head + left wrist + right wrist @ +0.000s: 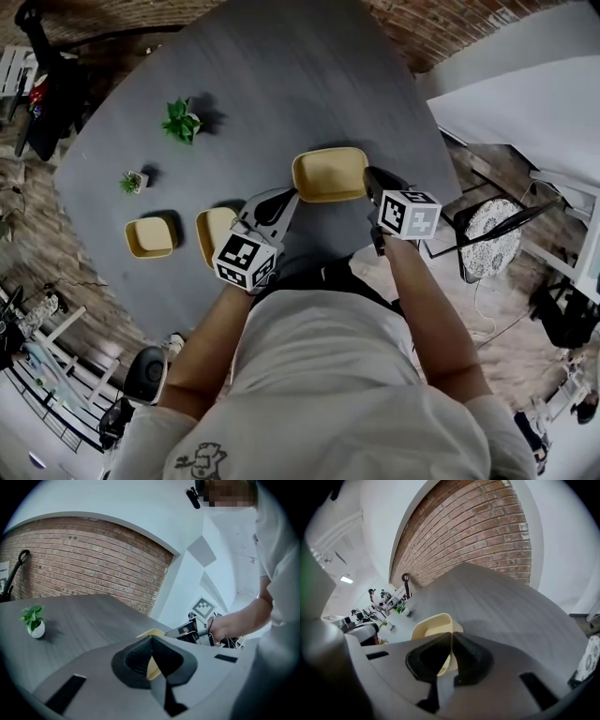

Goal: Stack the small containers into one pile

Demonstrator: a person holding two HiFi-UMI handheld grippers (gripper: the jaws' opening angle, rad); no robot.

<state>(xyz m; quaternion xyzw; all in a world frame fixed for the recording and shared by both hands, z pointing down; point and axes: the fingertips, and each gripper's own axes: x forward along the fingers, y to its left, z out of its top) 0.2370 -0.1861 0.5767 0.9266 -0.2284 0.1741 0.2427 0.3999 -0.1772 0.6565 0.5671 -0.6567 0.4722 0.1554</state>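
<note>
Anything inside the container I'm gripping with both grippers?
Nothing visible: the container shows a bare yellow floor. Only its side rims, pinched by the left gripper and right gripper, are covered.

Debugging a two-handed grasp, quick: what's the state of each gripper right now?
Left gripper: jaws shut on container rim.
Right gripper: jaws shut on the same container's rim.

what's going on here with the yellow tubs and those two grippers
A person holds a gripper in each hand over a grey table. The left gripper and the right gripper are both clamped on opposite rims of one yellow container. A second container, partly behind the left gripper, and a third container sit apart on the table to the left. Nothing is stacked yet. Two small potted plants stand farther back.
</note>
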